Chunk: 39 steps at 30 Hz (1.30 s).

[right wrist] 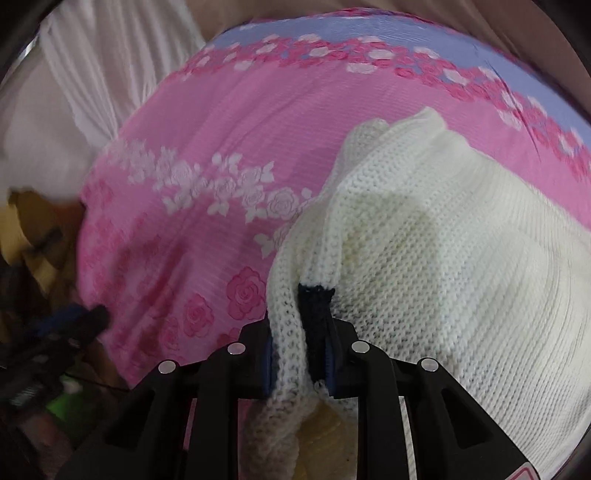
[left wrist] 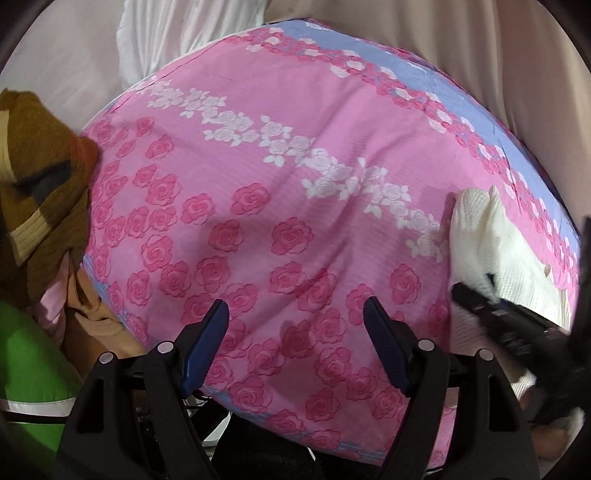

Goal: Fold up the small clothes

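Observation:
A cream-white knitted garment [right wrist: 443, 240] lies on the right part of a pink rose-print bedsheet [right wrist: 221, 122]. My right gripper [right wrist: 300, 332] is shut on a bunched edge of the garment, with a dark trim between the pads. In the left wrist view the same garment [left wrist: 480, 236] shows at the right edge, with the right gripper [left wrist: 469, 291] on it. My left gripper [left wrist: 295, 317] is open and empty above the sheet [left wrist: 258, 166]. It shows blurred at the left of the right wrist view [right wrist: 85, 317].
A brown patterned cloth [left wrist: 40, 177] is piled at the sheet's left edge, with a green item [left wrist: 29, 354] and an orange cloth [left wrist: 92, 325] below it. White and beige fabric [left wrist: 177, 33] lies behind the sheet.

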Each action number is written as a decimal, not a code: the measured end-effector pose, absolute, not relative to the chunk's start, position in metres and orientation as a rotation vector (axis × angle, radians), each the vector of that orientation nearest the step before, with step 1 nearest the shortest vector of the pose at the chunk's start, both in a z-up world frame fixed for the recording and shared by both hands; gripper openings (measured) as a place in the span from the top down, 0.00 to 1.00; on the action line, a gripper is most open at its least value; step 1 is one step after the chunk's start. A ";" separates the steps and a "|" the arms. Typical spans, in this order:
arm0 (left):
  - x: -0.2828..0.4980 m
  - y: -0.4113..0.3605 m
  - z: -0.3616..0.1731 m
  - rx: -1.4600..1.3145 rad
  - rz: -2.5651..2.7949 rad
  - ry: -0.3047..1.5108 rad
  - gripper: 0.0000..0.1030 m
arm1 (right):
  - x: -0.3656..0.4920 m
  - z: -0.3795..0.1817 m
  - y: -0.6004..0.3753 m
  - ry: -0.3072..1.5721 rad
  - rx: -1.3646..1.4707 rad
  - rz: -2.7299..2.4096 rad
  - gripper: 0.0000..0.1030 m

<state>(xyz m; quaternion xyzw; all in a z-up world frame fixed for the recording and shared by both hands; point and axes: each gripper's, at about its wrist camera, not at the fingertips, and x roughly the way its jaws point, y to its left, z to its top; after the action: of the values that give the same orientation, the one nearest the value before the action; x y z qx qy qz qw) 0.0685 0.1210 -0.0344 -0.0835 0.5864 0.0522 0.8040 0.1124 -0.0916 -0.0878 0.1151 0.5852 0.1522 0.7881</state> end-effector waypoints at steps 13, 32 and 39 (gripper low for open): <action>0.079 -0.069 -0.005 -0.077 -0.286 1.245 0.29 | -0.077 -0.092 -0.445 1.093 0.761 -0.230 0.80; 0.048 -0.218 -0.086 -0.093 -0.482 1.437 0.18 | -0.103 -0.142 -0.482 0.990 1.063 -0.149 0.27; 0.074 -0.197 -0.056 -0.252 -0.629 1.461 0.64 | -0.086 -0.095 -0.450 0.932 1.052 -0.025 0.67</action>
<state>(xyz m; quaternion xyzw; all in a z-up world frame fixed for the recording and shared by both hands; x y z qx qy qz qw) 0.0740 -0.1967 -0.0562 -0.1128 0.6540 -0.2814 0.6931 -0.0861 -0.4496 -0.0951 0.4838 0.4284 -0.0116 0.7631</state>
